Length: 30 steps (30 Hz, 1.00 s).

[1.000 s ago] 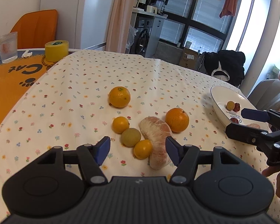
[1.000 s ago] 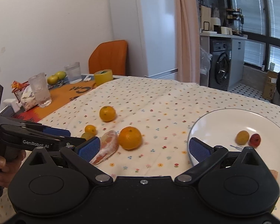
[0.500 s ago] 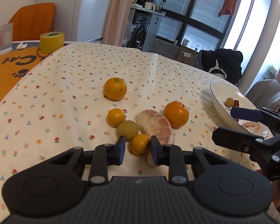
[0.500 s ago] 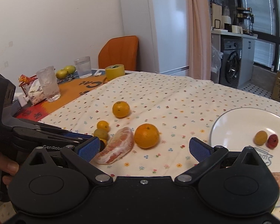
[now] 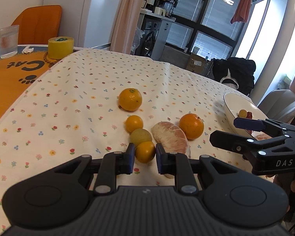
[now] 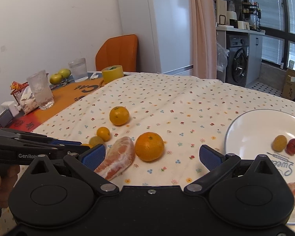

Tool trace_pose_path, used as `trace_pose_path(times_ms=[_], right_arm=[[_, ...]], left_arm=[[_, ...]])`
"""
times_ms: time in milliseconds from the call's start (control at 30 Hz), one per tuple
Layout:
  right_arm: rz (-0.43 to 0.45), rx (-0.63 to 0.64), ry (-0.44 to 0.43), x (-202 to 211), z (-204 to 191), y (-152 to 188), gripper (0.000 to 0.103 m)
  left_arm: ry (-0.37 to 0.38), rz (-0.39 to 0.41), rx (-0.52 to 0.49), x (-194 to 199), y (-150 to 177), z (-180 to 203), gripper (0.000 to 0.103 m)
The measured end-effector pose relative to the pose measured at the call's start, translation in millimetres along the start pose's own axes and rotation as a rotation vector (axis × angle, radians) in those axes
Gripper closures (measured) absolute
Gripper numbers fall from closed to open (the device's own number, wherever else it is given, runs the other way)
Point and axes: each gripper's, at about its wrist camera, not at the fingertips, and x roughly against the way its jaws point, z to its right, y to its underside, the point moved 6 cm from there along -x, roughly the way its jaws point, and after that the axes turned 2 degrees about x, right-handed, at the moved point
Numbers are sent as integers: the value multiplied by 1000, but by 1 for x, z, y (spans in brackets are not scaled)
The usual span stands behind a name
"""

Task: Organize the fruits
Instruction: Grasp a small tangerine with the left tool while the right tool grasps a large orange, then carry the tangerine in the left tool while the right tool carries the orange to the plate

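Broadly, a table [image 6: 186, 98] takes up most of both views, draped in a cream cloth with a small printed flower pattern that lies in soft wrinkles; at its far left corner an orange mat [image 5: 7, 74] with dark paw prints and lettering shows. On the right a round, glossy white plate [image 6: 251, 125] sits on the cloth, holding a small yellowish fruit, a wrinkled dark red one just beside it, and a peeled pinkish segment at its near edge. Next in size, a peeled pomelo segment [image 5: 170, 137] lies on the cloth, crescent-shaped, pale pink with white stringy pith. Just beside it to the right is a round orange [image 5: 191, 126] with dimpled skin; a second orange [image 5: 130, 102] sits apart, farther back. Three small smooth fruits run in a line beside the segment: a kumquat [image 5: 134, 123] at the back, a duller greenish-yellow fruit [image 5: 140, 136] in the middle, and nearest, a bright orange small kumquat [image 5: 145, 152]. The left gripper [image 5: 143, 158], matte black with blue ribbed pads, has its fingers drawn in close on either side of this nearest kumquat, which rests low at the cloth; both pads appear to touch its skin. The right gripper [image 6: 151, 157] stands wide apart with nothing between its fingers, above the cloth between the near orange and the plate.
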Motion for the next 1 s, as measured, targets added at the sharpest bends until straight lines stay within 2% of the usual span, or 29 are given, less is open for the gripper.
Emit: trace_pose_path(times_ms=[100,167,200,400,500,600,633,1000], right_arm=[[-15,-5,-11,-7,-2,-1,8],[-32,-4,-6,-12,-3,-1,23],[-39,-5,-3,-15,-3,-1,26],[-55,-28,-13,-27,-1,-2,33],[-61,-39,-11,-30,0,-3,41],[-85,-46,-4,-36,2,-1,61],[-91,-44,-3,-37,2,0,65],[-73,-20,9,-16,0,2,67]], left_arm=[[-11,8,9,3,-2,-5,83],[-17,12,14,4,-2,-9,83],[-19,13,17,5,-2,-10,83],[-28,26,29,10,-4,-17,83],[-28,32,32,11,-6,-18,83],[-26,38,32,13,-7,-17,83],[-23,39,32,14,-7,-16,83],[-4,59,21,18,-13,-6,83]])
